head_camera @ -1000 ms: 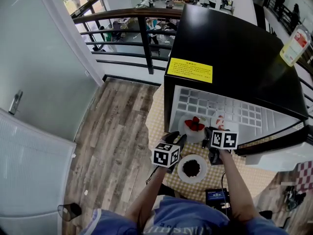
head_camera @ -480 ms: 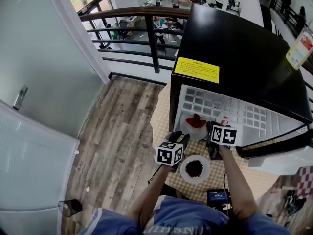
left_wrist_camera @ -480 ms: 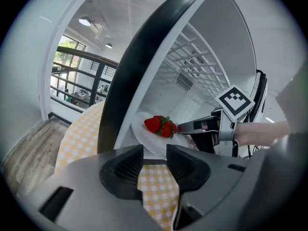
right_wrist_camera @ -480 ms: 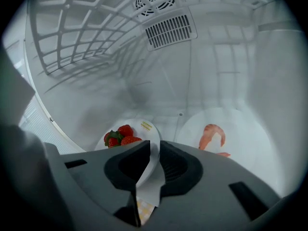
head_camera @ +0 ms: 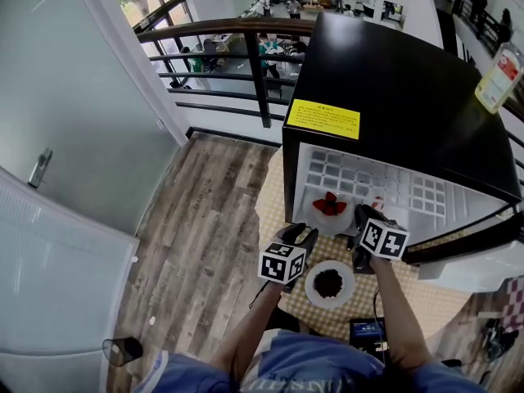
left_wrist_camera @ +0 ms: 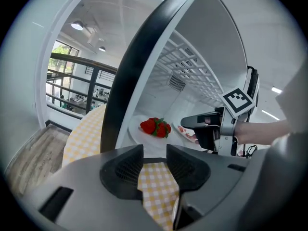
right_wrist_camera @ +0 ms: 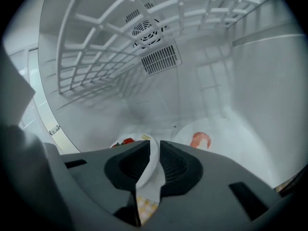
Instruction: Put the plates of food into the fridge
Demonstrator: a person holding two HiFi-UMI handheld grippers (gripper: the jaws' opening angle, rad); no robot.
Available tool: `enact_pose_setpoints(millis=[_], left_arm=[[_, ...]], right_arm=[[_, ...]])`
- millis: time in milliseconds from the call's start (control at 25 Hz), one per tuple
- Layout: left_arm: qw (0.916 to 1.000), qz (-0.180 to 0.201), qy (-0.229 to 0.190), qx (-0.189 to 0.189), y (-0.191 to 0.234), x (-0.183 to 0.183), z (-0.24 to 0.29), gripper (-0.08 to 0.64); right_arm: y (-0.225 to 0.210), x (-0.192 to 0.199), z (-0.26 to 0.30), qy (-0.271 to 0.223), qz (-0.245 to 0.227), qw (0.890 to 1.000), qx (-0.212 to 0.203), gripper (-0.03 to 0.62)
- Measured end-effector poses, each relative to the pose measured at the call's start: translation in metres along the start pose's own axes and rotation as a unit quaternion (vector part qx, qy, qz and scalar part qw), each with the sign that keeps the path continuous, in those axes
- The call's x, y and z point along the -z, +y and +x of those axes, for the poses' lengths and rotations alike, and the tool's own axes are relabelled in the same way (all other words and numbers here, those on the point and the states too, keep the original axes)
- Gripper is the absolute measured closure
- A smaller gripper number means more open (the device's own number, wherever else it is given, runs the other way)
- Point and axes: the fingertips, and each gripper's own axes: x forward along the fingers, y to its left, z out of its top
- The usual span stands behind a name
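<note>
A plate of strawberries (head_camera: 330, 217) lies on the floor of the open black fridge (head_camera: 393, 80), also seen in the left gripper view (left_wrist_camera: 144, 134). Beside it, to the right, lies a white plate with a shrimp (right_wrist_camera: 211, 146), small in the head view (head_camera: 378, 206). A third plate with dark food (head_camera: 329, 283) sits on the checked tablecloth in front of the fridge. My right gripper (head_camera: 364, 215) hovers at the fridge mouth above the shrimp plate's near edge, its jaws (right_wrist_camera: 155, 148) narrowly apart and gripping nothing. My left gripper (head_camera: 299, 234) waits outside, open and empty (left_wrist_camera: 154, 153).
The fridge door (head_camera: 467, 256) stands open at the right. A white wire shelf (right_wrist_camera: 120, 42) spans the fridge above the plates. A black device (head_camera: 366, 332) lies at the table's near edge. Wooden floor (head_camera: 196, 219) and a railing (head_camera: 237, 56) lie to the left.
My right gripper has lifted and tilted a little at the fridge mouth. The left gripper and all three plates have stayed where they were.
</note>
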Motion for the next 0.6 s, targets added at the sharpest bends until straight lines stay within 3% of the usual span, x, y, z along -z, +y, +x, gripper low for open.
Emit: enact_pose_setpoints(millis=[240, 600], left_arm=[[0.9993, 0.037, -0.008, 0.004, -0.014, -0.002, -0.016, 0.416], [0.9968, 0.057, -0.042, 0.038, -0.060, -0.016, -0.048, 0.416]], right_arm=[[0.011, 0.010, -0.035, -0.010, 0.027, 0.999, -0.043, 0.522], [0.043, 0.026, -0.090, -0.016, -0.010, 0.995, -0.102, 0.540]])
